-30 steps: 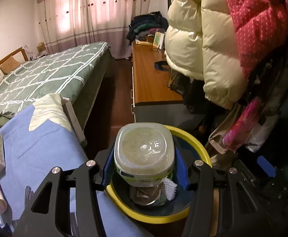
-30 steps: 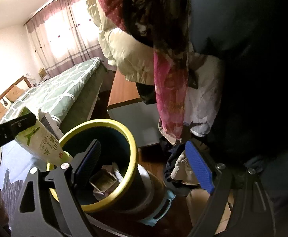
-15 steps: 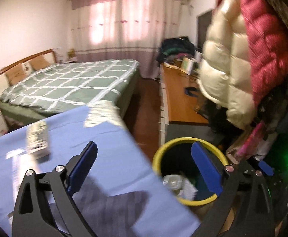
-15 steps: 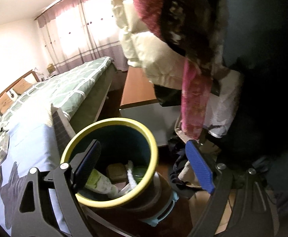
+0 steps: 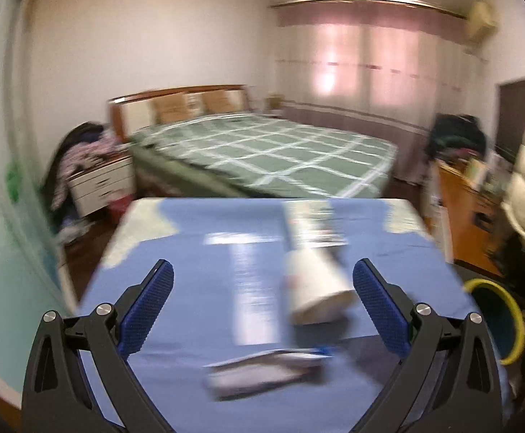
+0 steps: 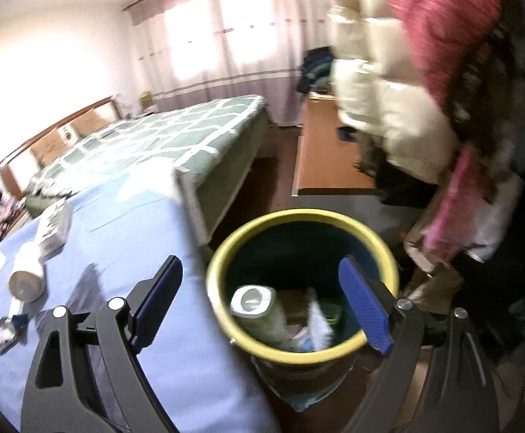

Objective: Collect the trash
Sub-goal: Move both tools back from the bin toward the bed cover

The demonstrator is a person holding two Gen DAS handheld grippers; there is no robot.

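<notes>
My left gripper point(image 5: 262, 306) is open and empty over the blue-covered table point(image 5: 190, 306). On the table lie a white bottle point(image 5: 313, 285), a printed box point(image 5: 313, 223) behind it and a flat wrapper point(image 5: 262, 371) in front; all are blurred. My right gripper point(image 6: 262, 306) is open and empty above the yellow-rimmed bin point(image 6: 298, 216), which holds a plastic tub point(image 6: 255, 303), a carton and paper scraps. The bin also shows at the right edge of the left wrist view point(image 5: 515, 324). The bottle point(image 6: 26, 278), box point(image 6: 55, 227) and wrapper point(image 6: 8, 332) also show in the right wrist view.
A green checked bed point(image 5: 262, 151) stands behind the table. A white nightstand point(image 5: 100, 184) is at its left. A wooden cabinet point(image 6: 327, 158) and hanging puffy coats point(image 6: 388, 108) are to the right of the bin.
My left gripper released the plastic tub into the bin, opened, and swung left to face the table. My right gripper rose and turned left, so the bin's inside shows.
</notes>
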